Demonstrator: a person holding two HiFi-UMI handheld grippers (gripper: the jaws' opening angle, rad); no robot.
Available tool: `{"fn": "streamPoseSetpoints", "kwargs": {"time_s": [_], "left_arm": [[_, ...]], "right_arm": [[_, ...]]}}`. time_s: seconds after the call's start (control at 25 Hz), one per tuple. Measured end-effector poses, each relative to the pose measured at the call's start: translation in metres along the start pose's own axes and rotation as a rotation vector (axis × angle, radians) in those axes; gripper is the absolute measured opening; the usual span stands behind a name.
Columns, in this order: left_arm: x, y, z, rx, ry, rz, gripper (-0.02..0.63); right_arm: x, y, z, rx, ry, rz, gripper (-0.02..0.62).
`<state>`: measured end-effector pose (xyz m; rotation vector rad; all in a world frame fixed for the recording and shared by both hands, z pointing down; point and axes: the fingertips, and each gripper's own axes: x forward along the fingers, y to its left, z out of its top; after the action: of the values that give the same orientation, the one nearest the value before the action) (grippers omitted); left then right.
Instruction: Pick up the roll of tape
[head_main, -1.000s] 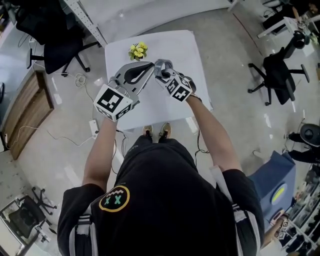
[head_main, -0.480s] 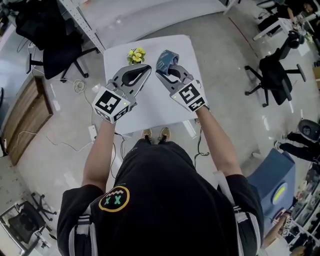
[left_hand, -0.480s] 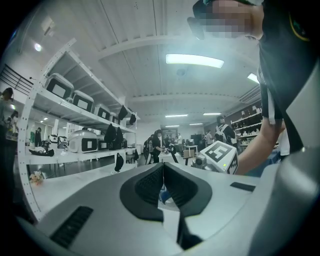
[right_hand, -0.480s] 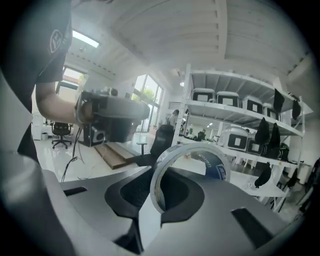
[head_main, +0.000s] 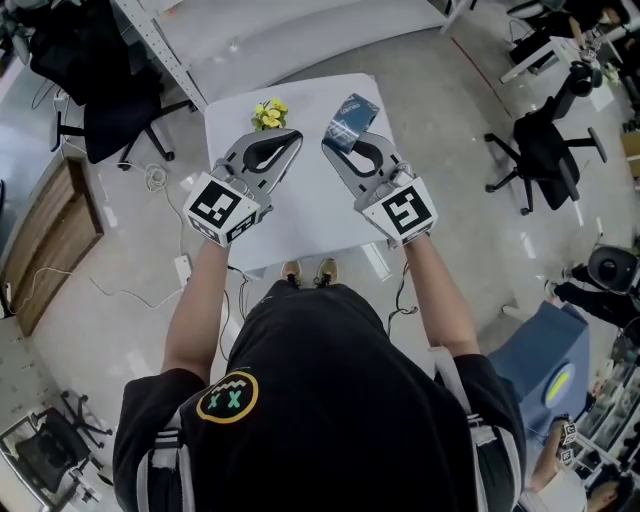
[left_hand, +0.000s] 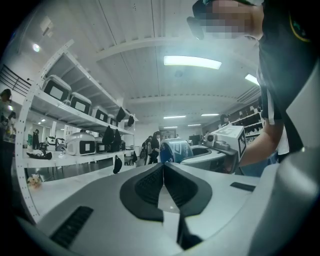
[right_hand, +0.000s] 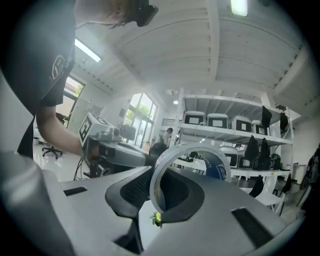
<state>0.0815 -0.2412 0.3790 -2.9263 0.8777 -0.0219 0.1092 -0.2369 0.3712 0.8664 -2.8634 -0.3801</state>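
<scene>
The roll of tape (head_main: 350, 119), blue and white on the outside, hangs in the air above the white table (head_main: 305, 215), and my right gripper (head_main: 344, 142) is shut on its wall. In the right gripper view the tape roll (right_hand: 218, 167) stands as an upright ring, one pad inside it and one outside. My left gripper (head_main: 291, 136) hovers level to the left of it, shut on nothing, its pads meeting at the tips (left_hand: 163, 166). From the left gripper view the tape roll (left_hand: 175, 150) and the right gripper's marker cube (left_hand: 231, 139) show just beyond the jaws.
A small bunch of yellow flowers (head_main: 267, 112) lies at the table's far left corner. Black office chairs (head_main: 545, 150) stand on the floor to the right, another chair (head_main: 110, 105) and a white shelf frame to the left. Shelves with boxes fill the background of both gripper views.
My right gripper has risen from the table with the tape roll in it, moving up and to the right in the head view. The left gripper has stayed where it was.
</scene>
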Motion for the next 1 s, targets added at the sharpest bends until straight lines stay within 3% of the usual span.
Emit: {"fn": "streamPoseSetpoints", "kwargs": {"time_s": [0.32,1.0], "left_arm": [[0.0,-0.003,0.005,0.007,-0.004,-0.011,0.02],[0.0,-0.012,0.01,0.017,-0.004,-0.023,0.02]], "right_arm": [[-0.007,-0.001,0.016,0.017,-0.036,-0.036,0.071],[-0.014,-0.001,0.002,0.026,-0.024,-0.075,0.064]]}}
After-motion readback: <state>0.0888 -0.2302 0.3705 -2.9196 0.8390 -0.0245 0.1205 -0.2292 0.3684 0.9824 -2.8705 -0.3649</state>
